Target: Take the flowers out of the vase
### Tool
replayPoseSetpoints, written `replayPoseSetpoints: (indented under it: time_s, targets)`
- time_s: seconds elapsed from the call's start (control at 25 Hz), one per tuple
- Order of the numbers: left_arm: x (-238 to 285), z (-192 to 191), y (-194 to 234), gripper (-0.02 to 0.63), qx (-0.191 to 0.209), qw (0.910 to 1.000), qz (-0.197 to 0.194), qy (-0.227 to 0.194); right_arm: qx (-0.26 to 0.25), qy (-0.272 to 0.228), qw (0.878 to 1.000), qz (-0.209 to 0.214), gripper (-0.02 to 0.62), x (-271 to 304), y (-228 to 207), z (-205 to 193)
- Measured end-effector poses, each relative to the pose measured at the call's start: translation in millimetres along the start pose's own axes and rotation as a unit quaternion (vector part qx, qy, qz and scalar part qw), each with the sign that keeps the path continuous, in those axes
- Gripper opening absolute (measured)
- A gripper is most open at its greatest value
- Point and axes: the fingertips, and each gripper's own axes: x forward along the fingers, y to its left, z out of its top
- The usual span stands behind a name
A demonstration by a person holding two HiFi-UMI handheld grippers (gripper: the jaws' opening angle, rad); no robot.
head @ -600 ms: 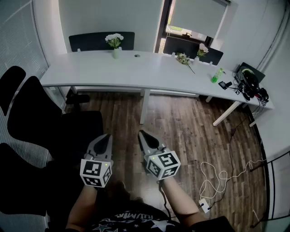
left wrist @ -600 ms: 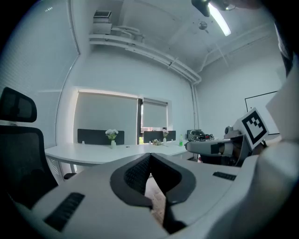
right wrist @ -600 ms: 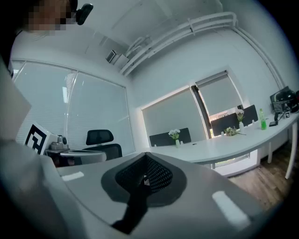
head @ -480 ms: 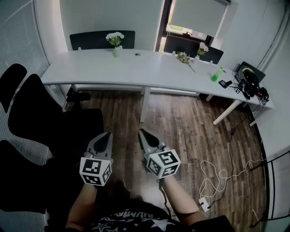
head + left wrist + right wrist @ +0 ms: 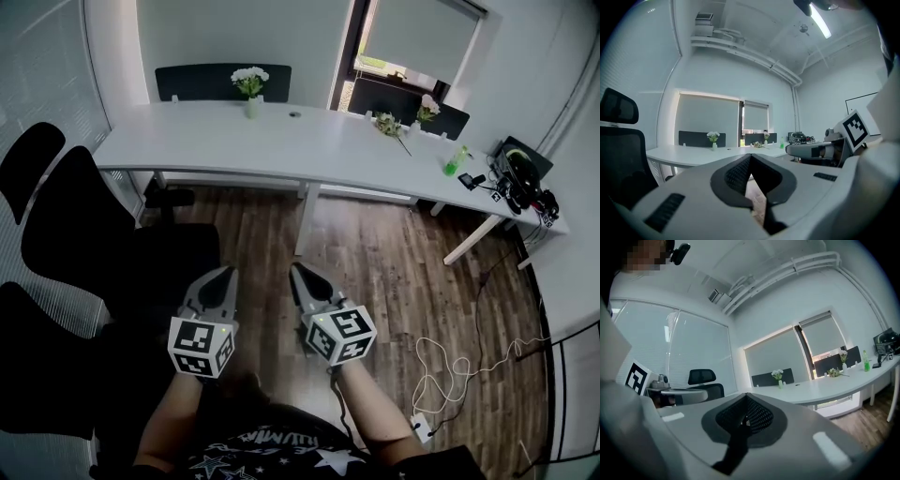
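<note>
Hovering low over the brown wood-plank floor point(image 5: 394, 253), the left gripper point(image 5: 223, 274) and the right gripper point(image 5: 300, 274) sit side by side in front of the person. Both point toward the long white desk point(image 5: 309, 148) and are well apart from it. In the left gripper view the dark ribbed pads point(image 5: 737, 174) meet at the tip with nothing between them. The right gripper view shows the same, so both tools are closed and empty.

The small white vase point(image 5: 253, 107) stands upright near the desk's far edge, toward its left end. The bunch of white flowers point(image 5: 249, 79) is in it, in front of a black divider panel point(image 5: 202, 82). Further right, a second vase of pale pink flowers point(image 5: 428, 106) stands by the window. A loose flower stem point(image 5: 392, 125) lies flat on the desk just beside it. A green plastic bottle point(image 5: 456, 161) stands nearer the right end, close to a cluster of black equipment point(image 5: 521, 171). Black mesh office chairs point(image 5: 70, 220) fill the left side, and a white cable point(image 5: 455, 367) loops across the floor at the right.
</note>
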Motion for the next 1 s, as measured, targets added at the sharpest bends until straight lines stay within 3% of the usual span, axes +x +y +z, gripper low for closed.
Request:
replayPoseSetpoints:
  time_s: [0.6, 1.0]
  targets:
    - [48.6, 4.5, 84.9, 0.008, -0.011, 0.9998, -0.01, -0.015, 0.01, -0.034, 0.998, -0.044, 0.002, 81.8, -15.9, 8.4]
    - [74.5, -8.8, 129.5, 0.008, -0.037, 0.9991, -0.02, -0.01, 0.007, -0.015, 0.996, -0.089, 0.002, 102.5, -46.5, -9.4]
